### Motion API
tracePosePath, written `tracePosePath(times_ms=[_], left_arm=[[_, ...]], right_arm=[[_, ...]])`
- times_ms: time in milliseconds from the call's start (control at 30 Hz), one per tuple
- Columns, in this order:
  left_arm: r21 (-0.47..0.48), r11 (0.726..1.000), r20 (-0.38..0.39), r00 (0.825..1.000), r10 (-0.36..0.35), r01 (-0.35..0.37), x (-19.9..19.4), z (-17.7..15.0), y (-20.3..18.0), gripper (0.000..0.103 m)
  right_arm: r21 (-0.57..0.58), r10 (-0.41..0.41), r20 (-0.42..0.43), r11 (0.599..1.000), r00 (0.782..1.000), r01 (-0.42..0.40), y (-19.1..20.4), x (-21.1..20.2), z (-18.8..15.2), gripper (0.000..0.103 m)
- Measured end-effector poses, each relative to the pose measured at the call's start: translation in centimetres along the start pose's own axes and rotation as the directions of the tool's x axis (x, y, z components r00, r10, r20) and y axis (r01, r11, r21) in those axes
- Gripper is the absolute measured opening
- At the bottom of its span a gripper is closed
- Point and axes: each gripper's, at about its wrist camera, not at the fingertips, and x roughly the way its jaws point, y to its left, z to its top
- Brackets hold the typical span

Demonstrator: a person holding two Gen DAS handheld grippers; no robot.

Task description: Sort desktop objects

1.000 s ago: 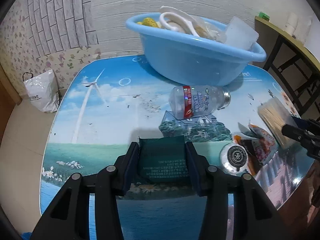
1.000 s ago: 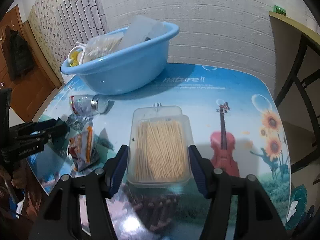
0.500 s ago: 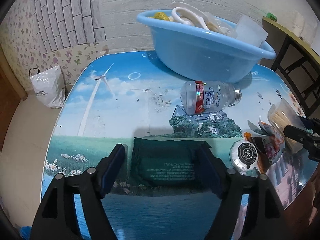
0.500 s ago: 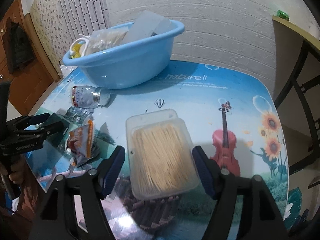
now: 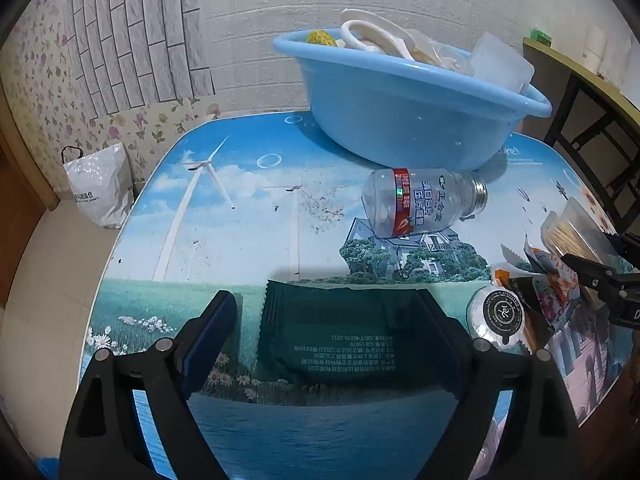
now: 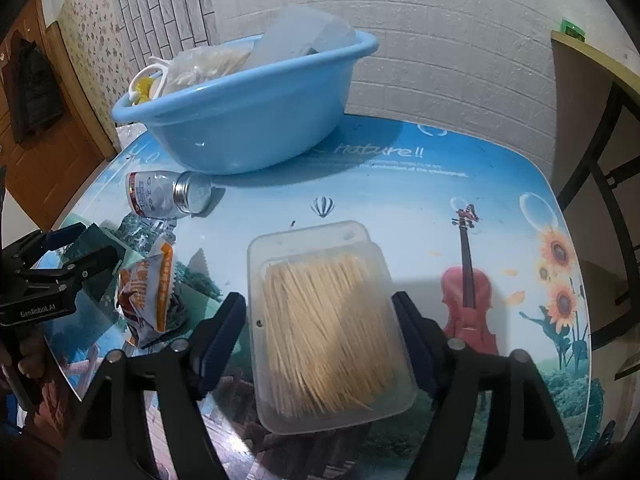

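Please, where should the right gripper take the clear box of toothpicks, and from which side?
Grip the toothpick box across its two long side walls, coming down from above and from its near end. It lies flat on the table, and the right gripper, jaws opening, already straddles its narrow width with the fingers clear of both walls.

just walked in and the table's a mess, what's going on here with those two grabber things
A person is sorting things on a picture-print table, a hand-held gripper in each hand. The left hand-held gripper is opening around a dark green packet lying flat. The right hand-held gripper is opening around a clear box of toothpicks. A bottle on its side, a snack bag and a half-filled blue basin sit nearby.
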Motion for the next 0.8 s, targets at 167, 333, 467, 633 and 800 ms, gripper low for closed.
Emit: tracePosePath(times_ms=[167, 333, 467, 633, 800], left_arm=[[0.008, 1.000, 0.003, 1.000, -0.010, 0.010, 0.0, 0.0, -0.1, 0.082], [0.035, 0.999, 0.014, 1.000, -0.028, 0.028, -0.4, -0.1, -0.7, 0.066], [0.028, 0.999, 0.015, 0.999, -0.030, 0.029, -0.5, 0.1, -0.3, 0.053], [0.022, 0.999, 0.013, 0.999, -0.033, 0.033, -0.6, 0.2, -0.2, 0.050], [0.010, 0.999, 0.006, 0.999, -0.035, 0.035, -0.7, 0.5, 0.0, 0.046]], right_arm=[[-0.020, -0.021, 0.002, 1.000, 1.000, 0.021, 0.5, 0.2, -0.2, 0.083], [-0.007, -0.014, 0.002, 1.000, 1.000, 0.014, 0.6, 0.5, -0.1, 0.087], [-0.013, -0.028, 0.006, 1.000, 1.000, 0.028, 0.6, 0.3, -0.1, 0.081], [0.015, -0.034, 0.009, 0.999, 0.999, 0.034, -0.1, -0.1, -0.1, 0.062], [0.006, -0.045, 0.019, 0.999, 0.999, 0.045, 0.0, -0.6, -0.4, 0.062]])
